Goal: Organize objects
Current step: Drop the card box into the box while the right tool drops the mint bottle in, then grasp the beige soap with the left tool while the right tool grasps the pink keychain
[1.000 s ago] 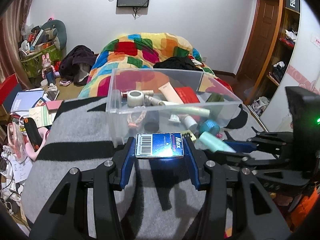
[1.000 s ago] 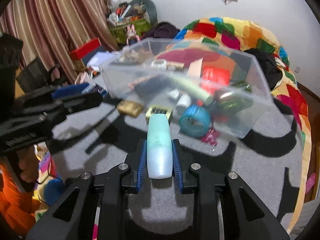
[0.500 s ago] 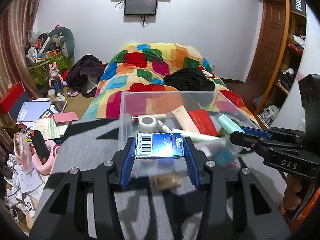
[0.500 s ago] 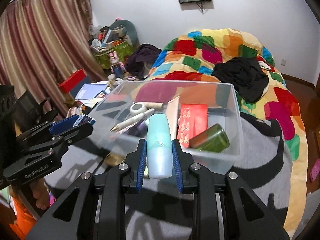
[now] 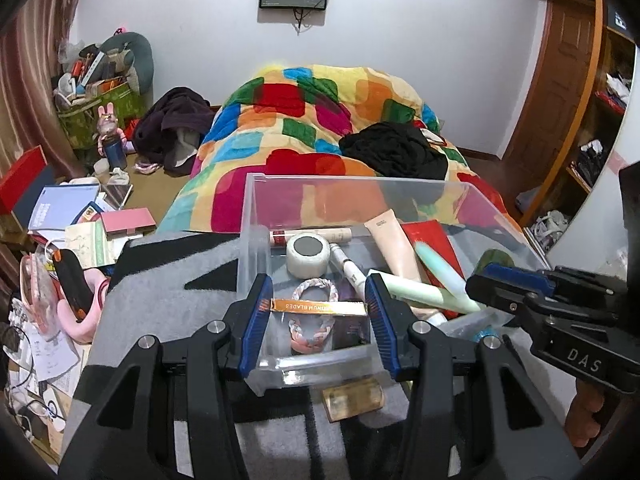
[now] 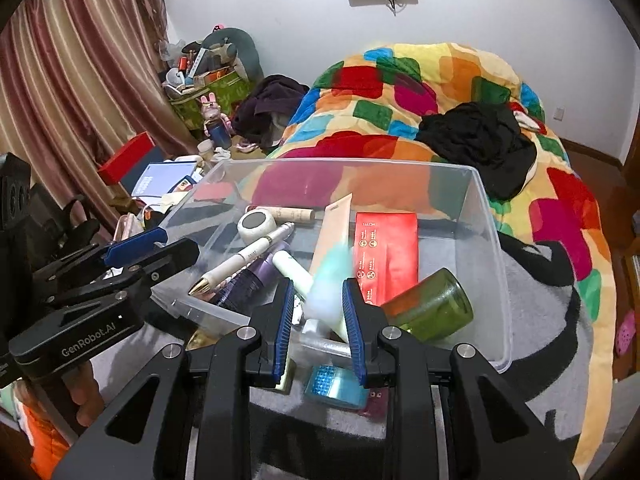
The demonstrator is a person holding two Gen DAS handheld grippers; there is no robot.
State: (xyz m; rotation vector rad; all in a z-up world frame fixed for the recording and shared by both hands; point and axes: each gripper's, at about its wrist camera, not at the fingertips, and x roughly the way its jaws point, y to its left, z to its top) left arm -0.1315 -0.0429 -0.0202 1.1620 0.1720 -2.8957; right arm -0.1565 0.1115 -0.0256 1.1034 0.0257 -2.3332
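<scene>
Many things already lie in the clear bin (image 5: pixel 256 216) at frame centre. The left hand-held gripper (image 5: pixel 319 309) holds a blade box (image 5: pixel 319 306) and the right hand-held gripper (image 6: pixel 316 306) a mint tube (image 6: pixel 326 290), both above the bin and not yet released. A few items (image 6: pixel 334 386) wait outside, at lower centre.

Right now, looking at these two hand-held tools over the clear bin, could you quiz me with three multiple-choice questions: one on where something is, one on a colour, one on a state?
1. Where does the red flat packet lie?
A. inside the clear bin
B. on the quilt
C. on the floor

2. What colour is the tumbler lying in the bin?
A. blue
B. green
C. white

3. What is the left tool doing?
A. hanging open and empty
B. gripping a slim box of blades edge-on
C. holding a pen

Answers: 1 A, the packet rests on the bin's floor; 2 B, its glass is olive green; 3 B, the gold-edged box spans the gap between the blue pads.
</scene>
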